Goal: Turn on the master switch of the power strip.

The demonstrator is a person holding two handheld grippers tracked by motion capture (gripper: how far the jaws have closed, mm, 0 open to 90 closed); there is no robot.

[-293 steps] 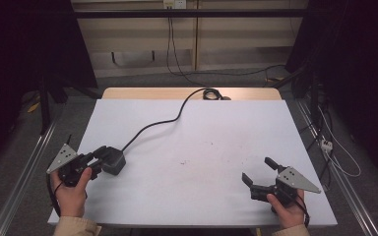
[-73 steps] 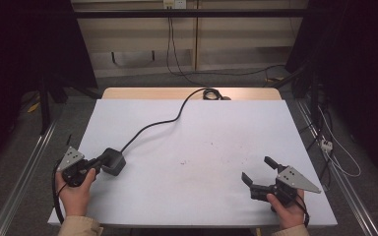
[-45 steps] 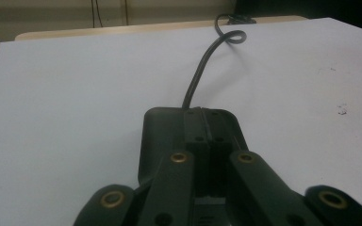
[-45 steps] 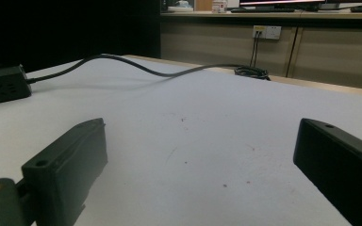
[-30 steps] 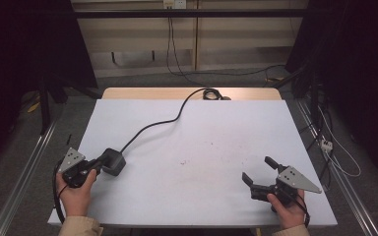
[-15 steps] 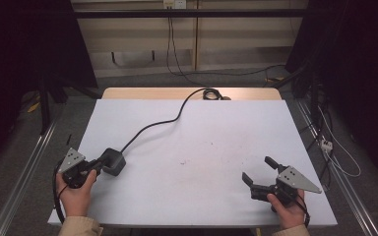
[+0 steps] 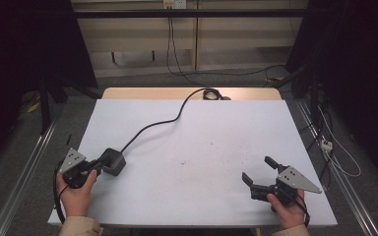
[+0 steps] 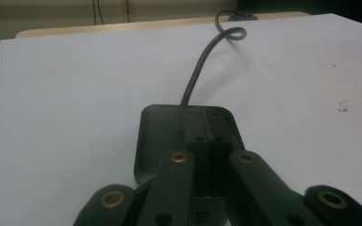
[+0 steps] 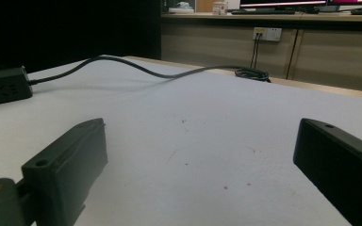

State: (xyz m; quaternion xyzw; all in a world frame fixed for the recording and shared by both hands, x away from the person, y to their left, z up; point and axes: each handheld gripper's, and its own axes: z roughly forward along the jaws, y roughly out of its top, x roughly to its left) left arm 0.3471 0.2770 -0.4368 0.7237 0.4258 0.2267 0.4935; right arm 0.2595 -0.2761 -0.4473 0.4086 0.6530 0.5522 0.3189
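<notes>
The left tool [image 7: 94, 167] has its jaws pressed together over the black power adapter [image 7: 112, 161] just ahead, gripping nothing. The right tool [image 7: 258, 173] gapes wide, empty, above the counter [image 7: 216, 132]. Since earlier, the left tool has drawn slightly back.

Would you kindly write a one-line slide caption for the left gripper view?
Left gripper, jaws together, over a black power box whose cable trails across the white table.

The high view looks down over the white rectangular table [image 7: 202, 147], facing twelve o'clock; both gripper views sit low, sharing its speckled middle.
</notes>
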